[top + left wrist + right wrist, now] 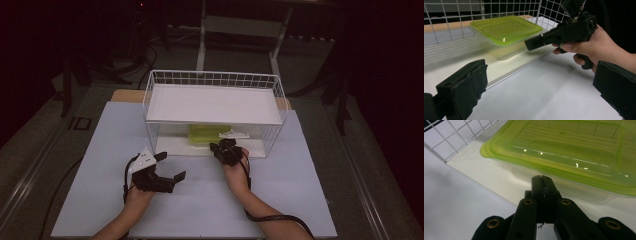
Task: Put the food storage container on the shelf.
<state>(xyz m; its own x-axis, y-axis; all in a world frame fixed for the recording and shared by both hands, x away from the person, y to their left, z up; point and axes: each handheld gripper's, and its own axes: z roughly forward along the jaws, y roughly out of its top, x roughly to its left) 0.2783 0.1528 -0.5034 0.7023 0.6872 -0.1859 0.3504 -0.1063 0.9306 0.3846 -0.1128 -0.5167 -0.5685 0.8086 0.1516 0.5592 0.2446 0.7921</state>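
A clear plastic container with a translucent green lid (204,133) (504,30) (574,147) sits on the lower white board of a wire rack (150,100). My right gripper (220,146) (541,180) is shut with nothing between its jaws. Its tip points at the container's near side wall, just below the lid's rim, and I cannot tell whether it touches. In the left gripper view the right gripper (531,45) is held by a hand beside the container. My left gripper (171,166) (539,92) is open wide and empty over the white table, to the left of the right hand.
The rack has white wire walls (446,22) on the sides and back and a white top board (212,102) over the container. Its lower board (506,67) ends in a low front edge. The white table top (200,200) spreads in front. Dark floor and a metal frame (240,25) lie behind.
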